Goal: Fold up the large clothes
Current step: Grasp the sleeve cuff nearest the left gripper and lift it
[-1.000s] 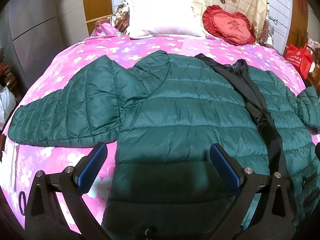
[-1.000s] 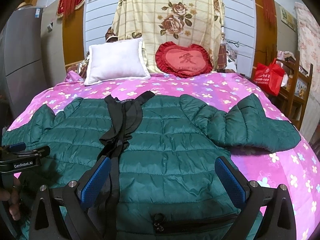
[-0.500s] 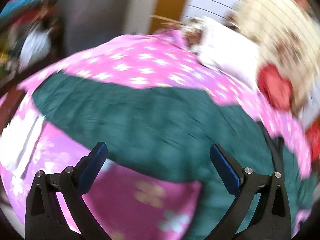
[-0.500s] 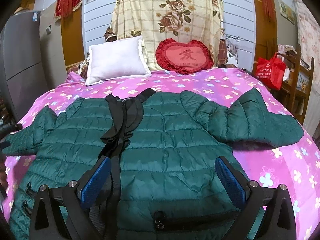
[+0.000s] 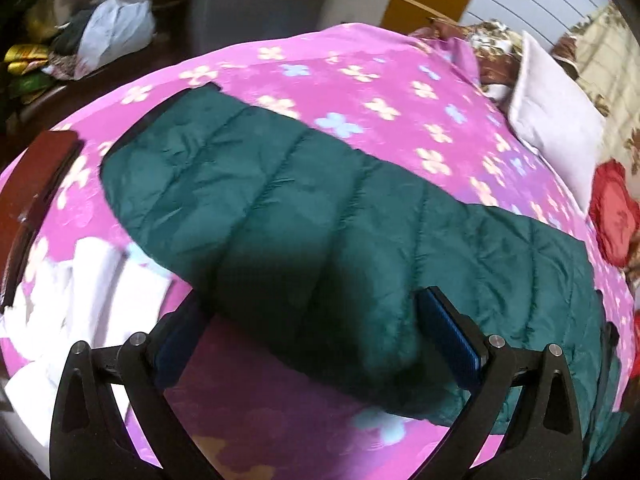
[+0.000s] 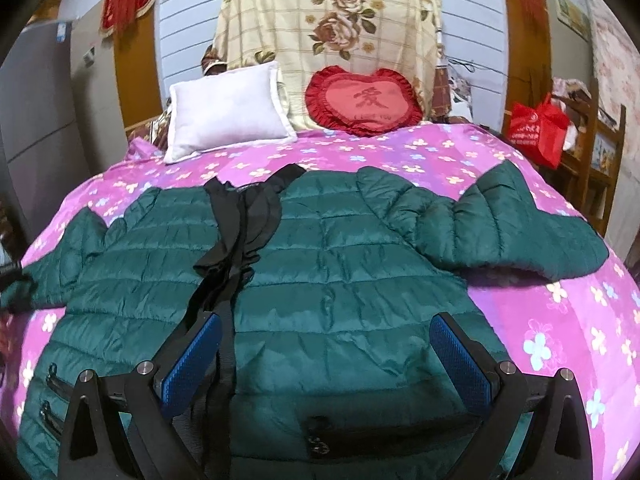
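Note:
A dark green quilted puffer jacket lies spread flat on the pink flowered bedspread, front up, with its black lining showing along the open zip. Its right sleeve bends out toward the bed's right edge. In the left wrist view the left sleeve stretches across the bed, cuff at the upper left. My left gripper is open, low over the sleeve with the fabric lying between its fingers. My right gripper hangs open above the jacket's hem, near a zipped pocket.
A white pillow and a red heart cushion lean at the head of the bed. A red bag sits on wooden shelves at the right. White cloth lies at the left bed edge, with bags and clutter beyond.
My left gripper swung left from over the jacket's body to close over the left sleeve. The right gripper moved slightly forward over the hem. Both stayed open.

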